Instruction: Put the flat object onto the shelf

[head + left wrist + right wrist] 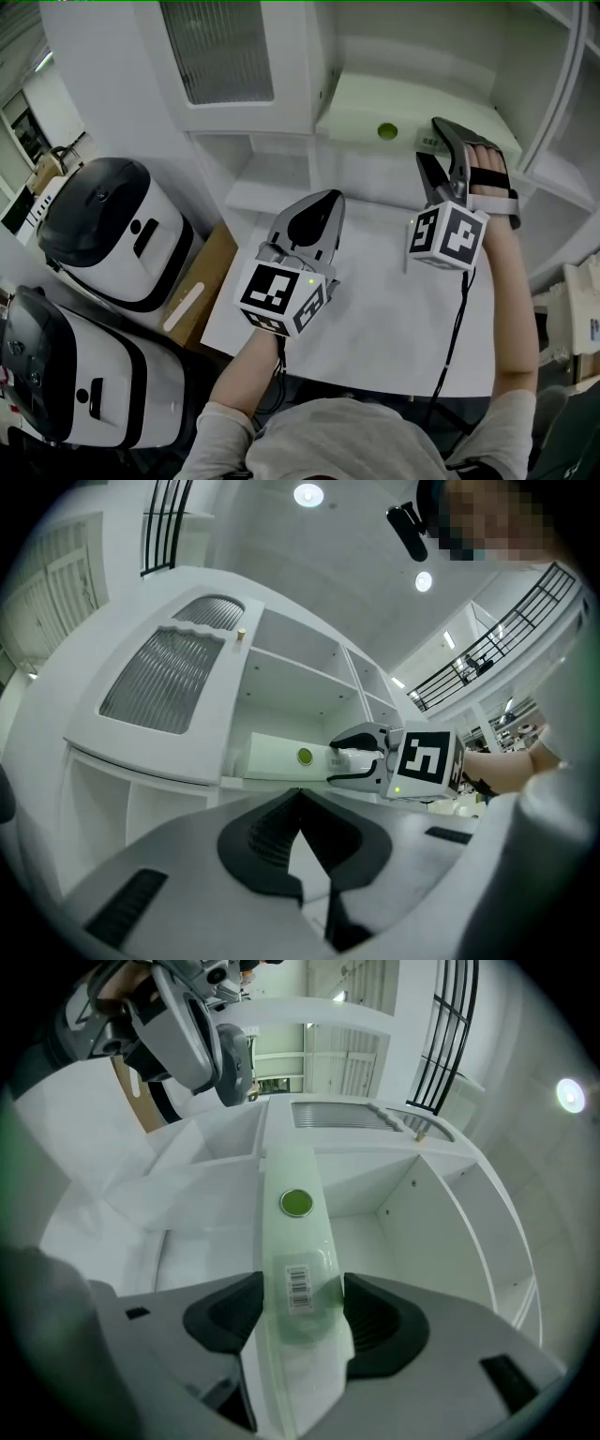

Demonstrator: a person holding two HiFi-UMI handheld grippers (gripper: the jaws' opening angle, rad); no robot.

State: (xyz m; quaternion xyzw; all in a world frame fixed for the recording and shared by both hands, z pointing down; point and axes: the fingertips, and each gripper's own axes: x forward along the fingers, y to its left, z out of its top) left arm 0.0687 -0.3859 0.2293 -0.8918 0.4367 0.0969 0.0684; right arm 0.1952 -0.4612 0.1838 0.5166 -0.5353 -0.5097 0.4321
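Presently the right gripper (433,142) is clamped on the flat box (375,108), one dark pad on each long edge, close to the end nearest the person. Gripping the tail end looks deliberate: it leaves most of the length free to reach into the white shelf unit (272,183) ahead of the jaws.

From the head view the box sits at about 1 o'clock from frame centre and runs out from the gripper toward 10 o'clock, into an open compartment. Broad face up and roughly level, probably so it can go in flat. I cannot tell whether its underside bears on the shelf board or hangs just above it.

Left gripper (319,208): jaws together, nothing between them. It hangs over the white tabletop (375,309) at 7 o'clock of the box, well apart from it. My guess is it is standing by and not needed for this placement.

Look of the box, right gripper view:
- thin, long, pale greenish white
- glossy film wrap that catches the light
- round green dot (297,1203) on the top face, toward the far end
- white barcode label (299,1288) between the pads
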